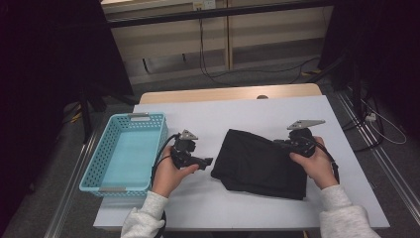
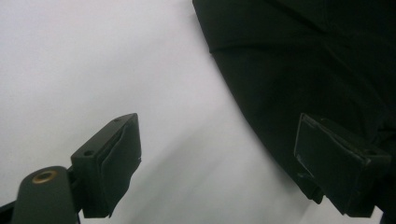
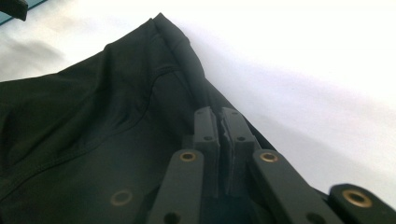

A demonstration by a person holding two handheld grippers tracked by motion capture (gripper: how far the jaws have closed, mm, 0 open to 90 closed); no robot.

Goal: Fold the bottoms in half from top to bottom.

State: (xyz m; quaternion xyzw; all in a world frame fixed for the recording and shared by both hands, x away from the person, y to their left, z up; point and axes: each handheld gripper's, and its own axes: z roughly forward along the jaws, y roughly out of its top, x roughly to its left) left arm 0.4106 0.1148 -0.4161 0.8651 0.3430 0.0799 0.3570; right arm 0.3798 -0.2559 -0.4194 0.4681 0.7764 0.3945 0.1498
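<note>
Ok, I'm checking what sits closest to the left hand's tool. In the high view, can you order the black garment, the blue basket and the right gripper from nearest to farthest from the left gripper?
From the left gripper:
1. Black garment, just right of its jaws.
2. Blue basket, to its left, at the table's left edge.
3. Right gripper, farthest, at the garment's right side.

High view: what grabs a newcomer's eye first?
The folded black fabric garment lying right of centre on the white table, its right edge pinched by the shut right gripper. Left of it, the left gripper hovers open beside the cloth, and an empty turquoise plastic lattice basket sits at the table's left edge.
</note>
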